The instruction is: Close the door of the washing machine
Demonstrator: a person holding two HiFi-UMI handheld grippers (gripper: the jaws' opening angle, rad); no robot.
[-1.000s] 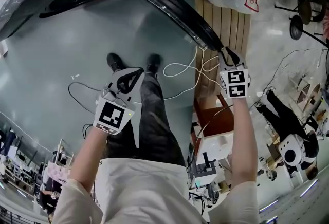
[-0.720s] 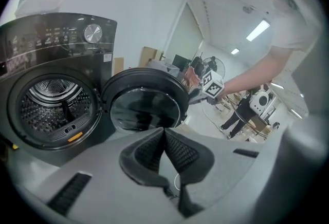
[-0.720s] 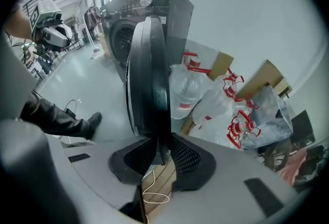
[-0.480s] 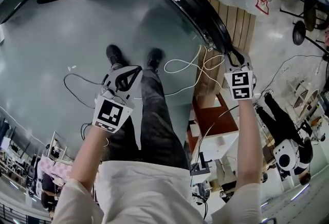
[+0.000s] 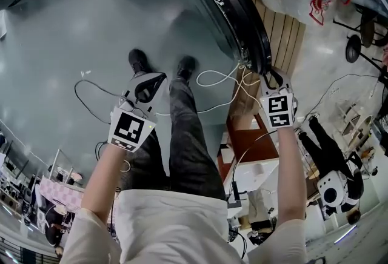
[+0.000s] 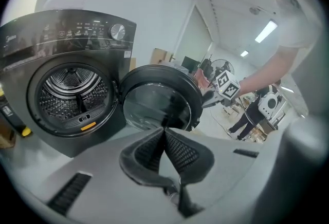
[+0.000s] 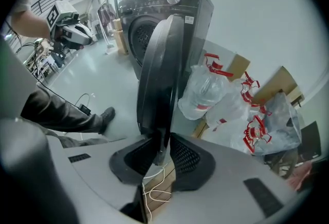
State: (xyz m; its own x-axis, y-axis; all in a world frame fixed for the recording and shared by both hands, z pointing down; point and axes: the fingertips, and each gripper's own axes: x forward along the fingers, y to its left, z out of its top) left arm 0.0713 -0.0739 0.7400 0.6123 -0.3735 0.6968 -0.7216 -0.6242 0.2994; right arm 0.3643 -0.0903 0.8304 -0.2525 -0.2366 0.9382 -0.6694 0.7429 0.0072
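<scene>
Grey, glossy floor (image 5: 60, 33) filled most of the head view, and only there could I see both tools at once. The left tongs (image 5: 151, 82) hung over dark trousers, and the right tongs (image 5: 271, 75) sat at the rim of the door (image 5: 233, 14). From the left gripper view I got what the head view cut off: the front of the washing machine (image 6: 51, 28), its steel drum (image 6: 69, 89) exposed. Those tongs had their pads together on nothing. White cable (image 5: 218, 78) lay looped on the floor beside wooden boards (image 5: 276, 33). The right gripper view alone showed clear plastic bags (image 7: 221, 94) with red print, right of the machine. The door was black, round and glossy. It stood swung open, its rim pinched between the right tongs' pads.
</scene>
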